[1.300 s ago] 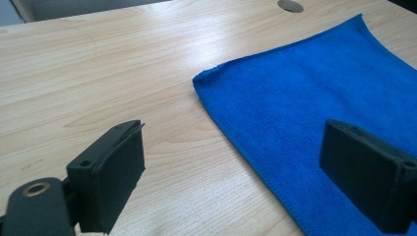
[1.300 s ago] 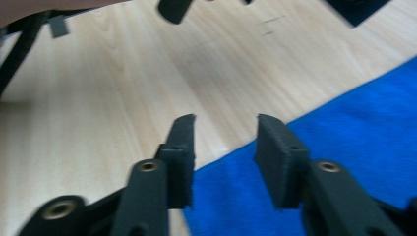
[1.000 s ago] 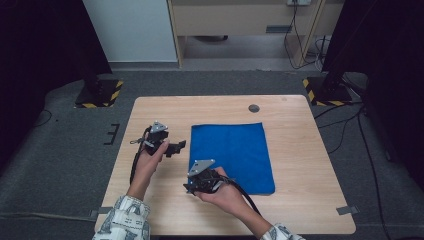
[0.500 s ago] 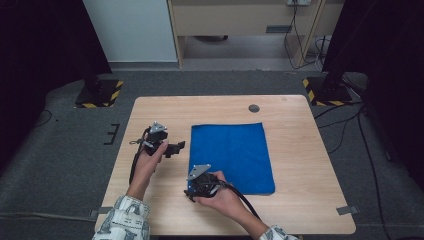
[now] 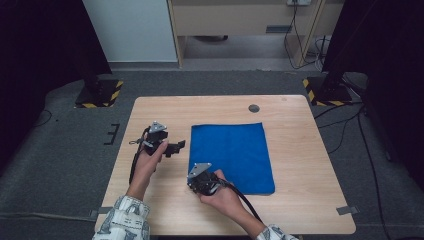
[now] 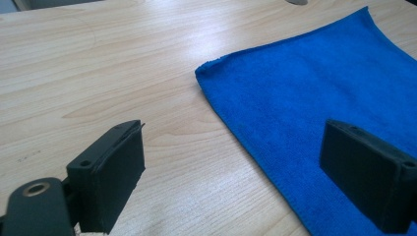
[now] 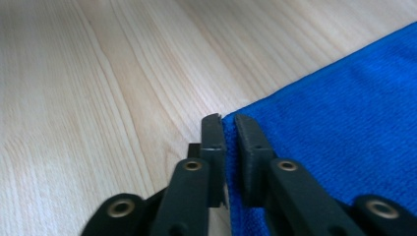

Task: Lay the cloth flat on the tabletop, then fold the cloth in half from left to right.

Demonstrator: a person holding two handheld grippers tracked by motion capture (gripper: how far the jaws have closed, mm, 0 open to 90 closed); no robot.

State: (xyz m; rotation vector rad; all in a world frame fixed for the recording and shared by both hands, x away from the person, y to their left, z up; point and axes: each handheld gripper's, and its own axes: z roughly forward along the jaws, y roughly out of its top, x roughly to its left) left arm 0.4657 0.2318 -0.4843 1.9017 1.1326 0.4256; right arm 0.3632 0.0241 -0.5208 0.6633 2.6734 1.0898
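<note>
At about 6 o'clock on the pale wooden table (image 5: 300,200), the right gripper (image 7: 227,129) has just been closing its jaws, now pinched on the near left corner of the flat blue microfibre cloth (image 5: 232,155) lying mid-table. Farther off, at 9 o'clock, the left gripper (image 6: 236,162) hovers, jaws wide apart, beside the cloth's left edge.

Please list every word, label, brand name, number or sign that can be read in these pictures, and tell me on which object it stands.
There is no readable text. The blue cloth, the wooden table and both hand-held grippers, left and right, carry no writing.
The yellow and black hazard stripes on the stand bases are a pattern, not words.
</note>
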